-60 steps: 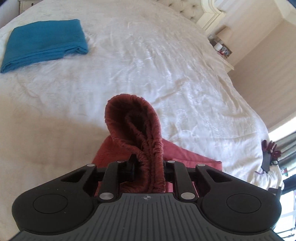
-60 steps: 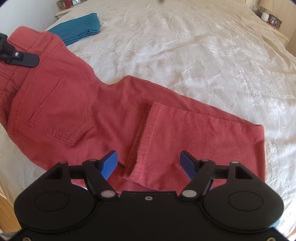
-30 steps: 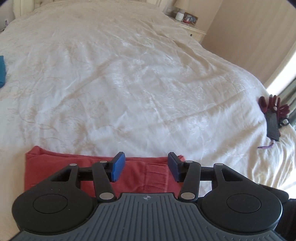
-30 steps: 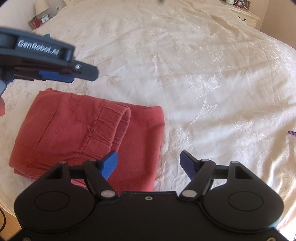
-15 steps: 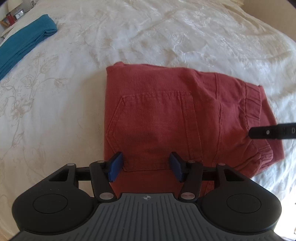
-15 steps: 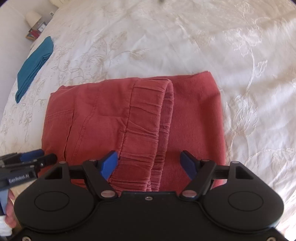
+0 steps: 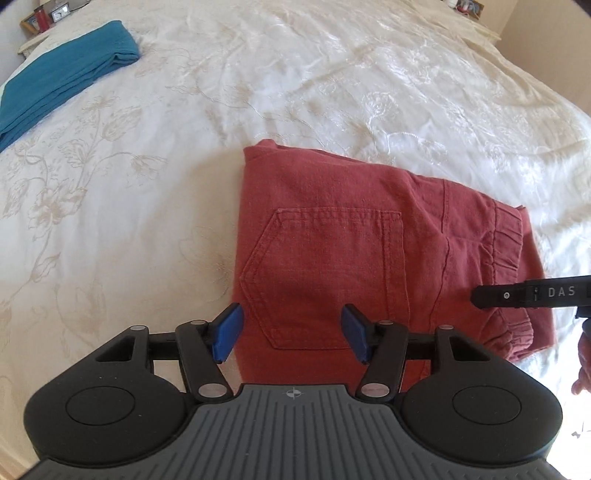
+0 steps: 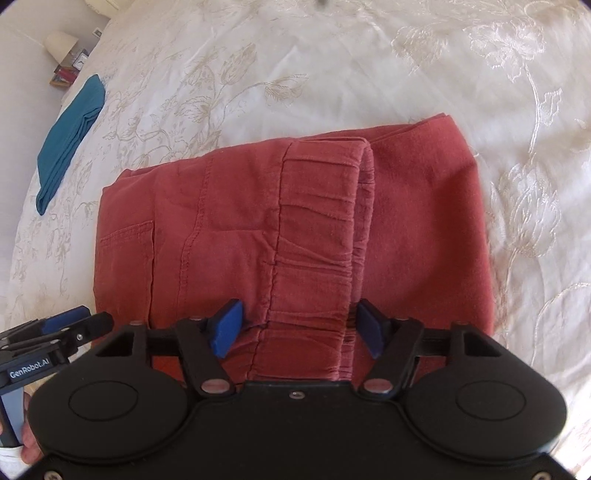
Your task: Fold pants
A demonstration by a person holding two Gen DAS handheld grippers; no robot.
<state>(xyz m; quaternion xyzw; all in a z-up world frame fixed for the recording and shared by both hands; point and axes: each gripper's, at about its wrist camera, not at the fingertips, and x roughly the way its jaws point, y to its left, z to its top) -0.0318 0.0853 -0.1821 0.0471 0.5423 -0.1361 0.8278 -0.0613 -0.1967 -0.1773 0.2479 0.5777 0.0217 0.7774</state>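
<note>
The red pants (image 7: 332, 251) lie folded in a flat rectangle on the white bedspread (image 7: 332, 74), back pocket up. My left gripper (image 7: 291, 332) hovers open over their near left corner, and its blue pads (image 7: 229, 332) press on nothing. In the right wrist view the pants (image 8: 229, 229) show their gathered elastic waistband (image 8: 314, 258), which runs between the fingers of my right gripper (image 8: 299, 326). Those jaws are closing, and the pads stand just outside the band. Each gripper also shows in the other's view: the right gripper (image 7: 532, 295) and the left gripper (image 8: 74, 325).
A folded teal cloth (image 7: 62, 77) lies at the bed's far left (image 8: 70, 140). A bedside table (image 7: 40, 18) with small items and a lamp (image 8: 61, 46) stands beyond it. A hand (image 7: 583, 365) shows at the right edge.
Two seconds ago the left gripper held the waistband up; it has let go, and the pants now lie folded flat. Both grippers have sunk closer over them. The right jaws have narrowed.
</note>
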